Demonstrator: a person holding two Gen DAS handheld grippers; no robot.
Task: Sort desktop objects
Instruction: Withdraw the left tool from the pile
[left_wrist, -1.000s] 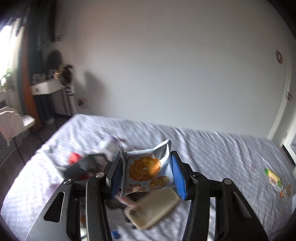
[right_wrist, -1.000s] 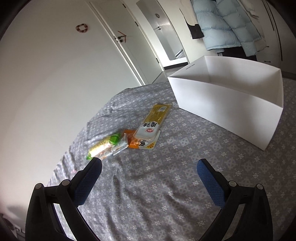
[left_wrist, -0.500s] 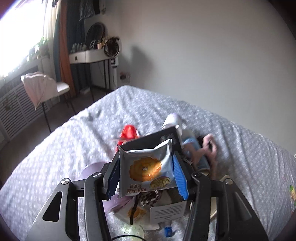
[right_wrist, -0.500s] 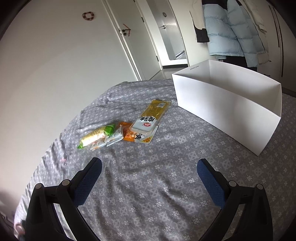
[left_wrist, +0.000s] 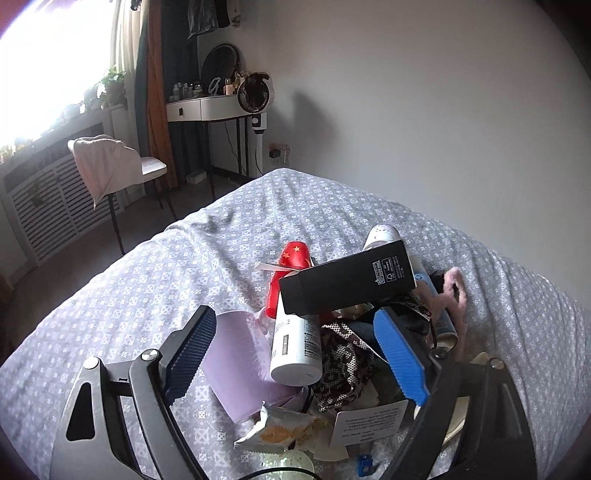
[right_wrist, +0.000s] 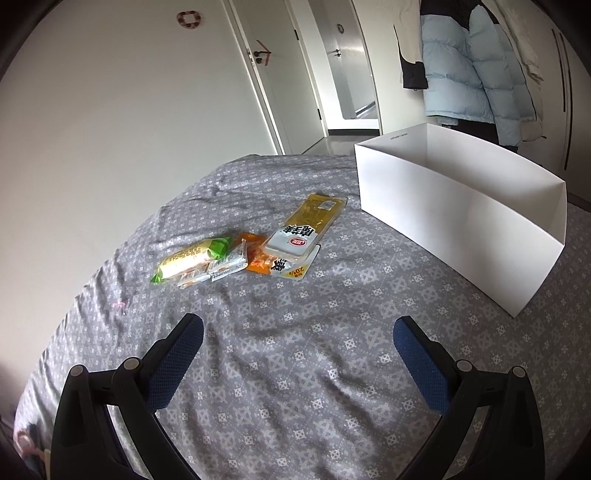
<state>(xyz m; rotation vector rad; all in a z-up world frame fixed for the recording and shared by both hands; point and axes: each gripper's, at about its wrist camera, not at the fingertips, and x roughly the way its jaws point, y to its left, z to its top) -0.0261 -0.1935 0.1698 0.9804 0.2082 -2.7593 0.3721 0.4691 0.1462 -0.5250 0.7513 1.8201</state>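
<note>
A grey patterned bedspread (right_wrist: 295, 369) carries everything. At its far right stands an open white box (right_wrist: 461, 206). The left gripper (left_wrist: 295, 354) hangs over a heap, jaws opening with nothing pressed between them: black carton (left_wrist: 347, 282) atop a white bottle (left_wrist: 295, 343), lilac cup (left_wrist: 236, 365), and the biscuit packet (left_wrist: 280, 430) lying below (on the heap's near edge). The right gripper (right_wrist: 297, 354) is spread wide, empty, short of the snack packets (right_wrist: 251, 243).

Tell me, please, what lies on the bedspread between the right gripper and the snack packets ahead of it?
Nothing: in the right wrist view, only bare patterned bedspread stretches from the open right gripper to the snack packets.
</note>
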